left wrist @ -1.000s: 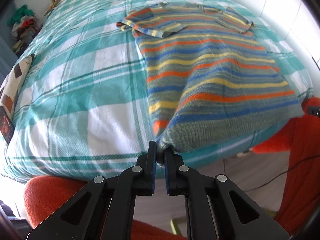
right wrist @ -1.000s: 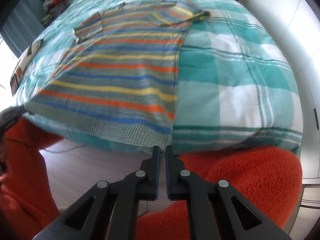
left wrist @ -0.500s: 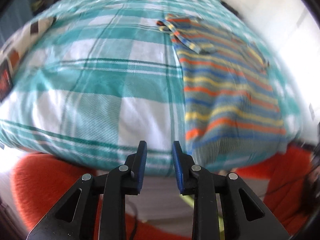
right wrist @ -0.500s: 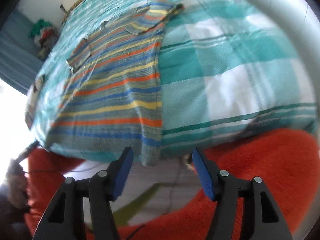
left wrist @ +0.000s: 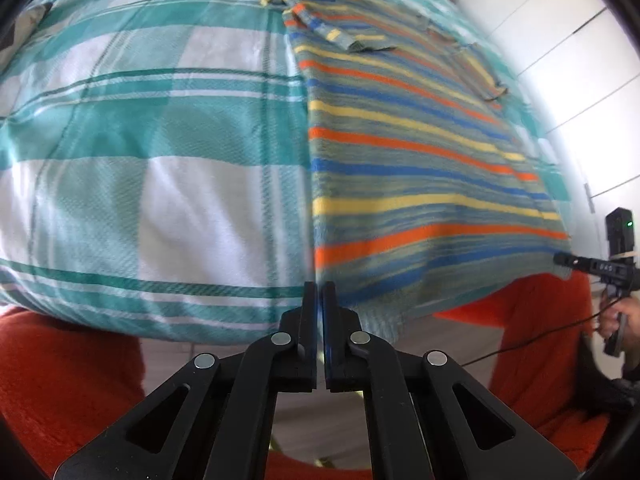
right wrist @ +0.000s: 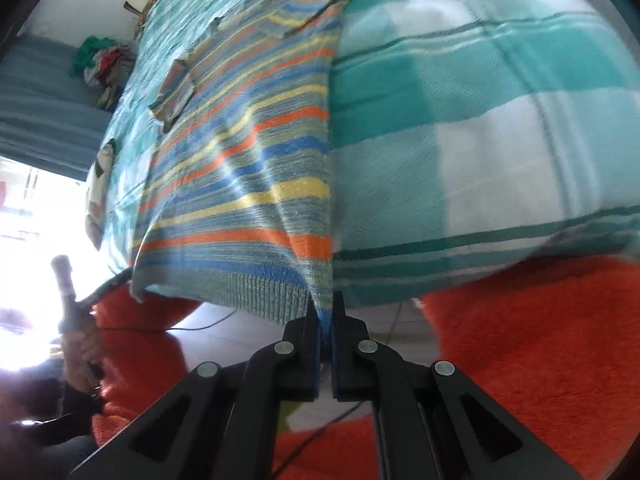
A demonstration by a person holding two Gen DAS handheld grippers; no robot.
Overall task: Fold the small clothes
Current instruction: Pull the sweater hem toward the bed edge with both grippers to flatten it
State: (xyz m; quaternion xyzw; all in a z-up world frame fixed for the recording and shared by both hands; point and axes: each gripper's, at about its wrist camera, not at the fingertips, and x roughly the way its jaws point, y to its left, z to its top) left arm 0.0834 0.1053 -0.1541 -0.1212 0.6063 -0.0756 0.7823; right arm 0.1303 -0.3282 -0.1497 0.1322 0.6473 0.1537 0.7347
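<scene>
Left wrist view: left tongs [left wrist: 319, 296] pressed together at the near left hem corner of the jumper [left wrist: 408, 152]; motion blur there, so whether knit sits between the pads cannot be told. Ahead and to the right of the tips, jumper spread flat on the checked bedspread [left wrist: 160, 128], hem draped over the bed's near edge, sleeves folded in across the chest at the far end. Far right, right tongs [left wrist: 592, 268] seen side-on at the other hem corner. Below, orange rug [left wrist: 68, 372].

Right wrist view: right tongs [right wrist: 324, 312] pinching the ribbed hem corner, fabric rising straight up from between the pads. Jumper [right wrist: 248, 168] ahead and to the left, bedspread [right wrist: 460, 128] to the right. Far left, left tongs [right wrist: 66, 280] in the hand.

Handling, as a guess: soft, light, stretchy knit; limp, no stiffness, likely to sag between two holds; not slippery, not fragile. Best taken at both ribbed hem corners, firm there, and carried evenly toward the collar to keep the fold square.
</scene>
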